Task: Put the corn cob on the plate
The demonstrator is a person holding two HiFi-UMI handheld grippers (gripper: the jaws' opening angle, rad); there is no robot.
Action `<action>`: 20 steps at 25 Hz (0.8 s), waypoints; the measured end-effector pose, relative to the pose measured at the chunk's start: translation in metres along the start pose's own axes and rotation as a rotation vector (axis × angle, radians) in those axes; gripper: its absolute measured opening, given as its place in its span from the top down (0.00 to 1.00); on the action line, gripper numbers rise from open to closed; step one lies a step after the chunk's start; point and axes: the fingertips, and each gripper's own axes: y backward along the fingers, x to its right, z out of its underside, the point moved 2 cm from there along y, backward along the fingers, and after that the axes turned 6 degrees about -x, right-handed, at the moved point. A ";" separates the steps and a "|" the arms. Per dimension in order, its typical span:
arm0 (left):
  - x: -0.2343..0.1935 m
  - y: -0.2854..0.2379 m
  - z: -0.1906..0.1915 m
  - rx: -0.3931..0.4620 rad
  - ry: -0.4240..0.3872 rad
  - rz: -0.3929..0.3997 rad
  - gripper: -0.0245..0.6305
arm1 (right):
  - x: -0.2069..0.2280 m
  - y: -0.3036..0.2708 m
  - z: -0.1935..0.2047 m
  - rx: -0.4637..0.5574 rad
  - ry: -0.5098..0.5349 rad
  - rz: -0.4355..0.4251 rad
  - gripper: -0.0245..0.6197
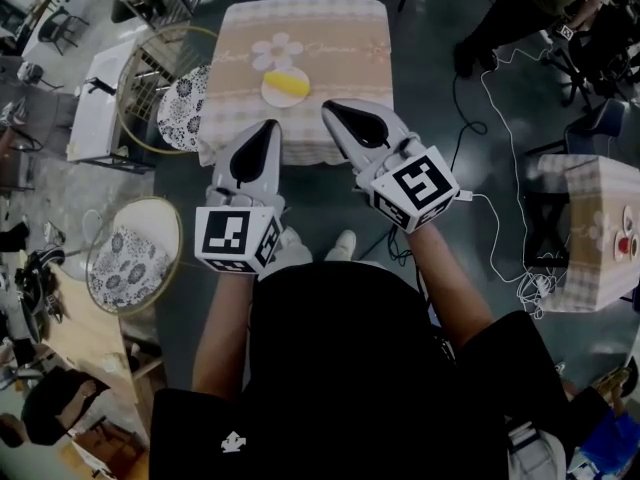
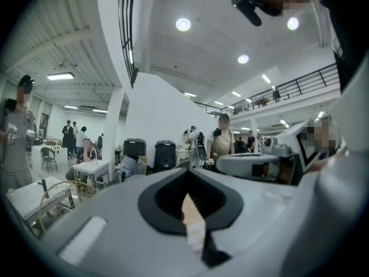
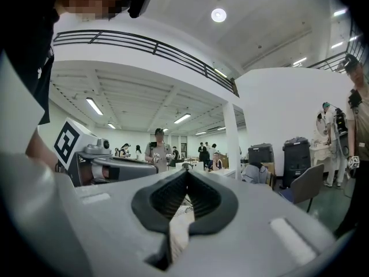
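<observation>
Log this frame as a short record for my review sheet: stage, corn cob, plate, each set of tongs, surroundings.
stage: corn cob already lies on the plate; nothing is held
corn cob: yellow, lying on the plate
plate: small, round, pale, near the middle of the table
table: covered with a checked cloth with a flower print
left tongs: shut, empty, clear of the plate
right tongs: shut, empty, beside the left tongs
surroundings: floral-cushioned round seat on the floor at left

No legible text. Tablecloth point(image 1: 345, 43) had faint script beside its flower print, too blurred to read. Marker cubes point(image 1: 237, 238) point(image 1: 418, 188) carried only black-and-white square codes, no letters or digits.
</observation>
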 end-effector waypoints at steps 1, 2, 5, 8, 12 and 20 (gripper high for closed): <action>-0.001 0.000 -0.001 0.002 0.001 0.001 0.95 | -0.001 -0.001 0.000 0.002 -0.001 0.002 0.96; -0.001 0.000 -0.001 0.003 0.001 0.004 0.95 | -0.002 -0.001 0.000 0.003 -0.002 0.003 0.96; -0.002 0.002 -0.001 0.004 0.002 0.014 0.95 | -0.005 -0.002 0.001 0.002 -0.002 0.002 0.96; -0.004 0.003 -0.002 0.008 0.006 0.014 0.95 | -0.007 -0.005 0.000 0.005 0.001 -0.002 0.96; -0.004 0.004 -0.001 0.007 0.006 0.012 0.95 | -0.009 -0.006 0.001 0.002 0.004 -0.009 0.96; -0.002 0.007 0.000 0.010 0.012 0.006 0.95 | -0.014 -0.005 0.003 -0.005 0.014 -0.019 0.96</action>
